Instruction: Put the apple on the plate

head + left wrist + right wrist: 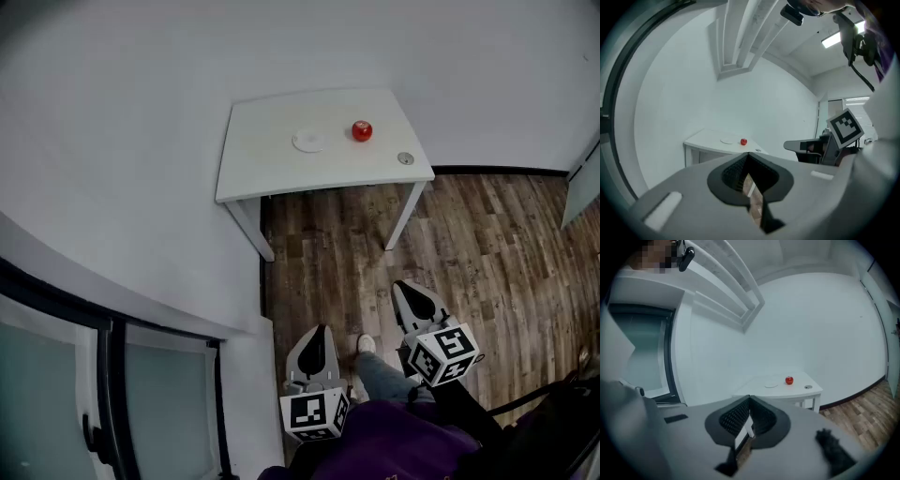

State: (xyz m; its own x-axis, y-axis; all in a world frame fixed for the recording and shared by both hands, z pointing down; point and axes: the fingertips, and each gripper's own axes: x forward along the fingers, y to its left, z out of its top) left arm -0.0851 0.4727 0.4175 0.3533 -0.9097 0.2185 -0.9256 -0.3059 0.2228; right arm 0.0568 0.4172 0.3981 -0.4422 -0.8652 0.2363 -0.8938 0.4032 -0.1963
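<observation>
Red round apple (362, 130) near white table's (262, 173) right edge, well apart from left gripper (320, 333) and right gripper (405, 289), both closed, empty.

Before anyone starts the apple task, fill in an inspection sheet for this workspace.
Surface: white table set in the room's corner.
Job's things: red apple beside white plate, apart, not on it.
Clutter: small round disc near the table's edge.
Grippers: left gripper and right gripper both shut, empty, far from the table.
Cables: black cable hanging, upper right of the left gripper view.
Surroundings: white walls, wood floor, window.
</observation>
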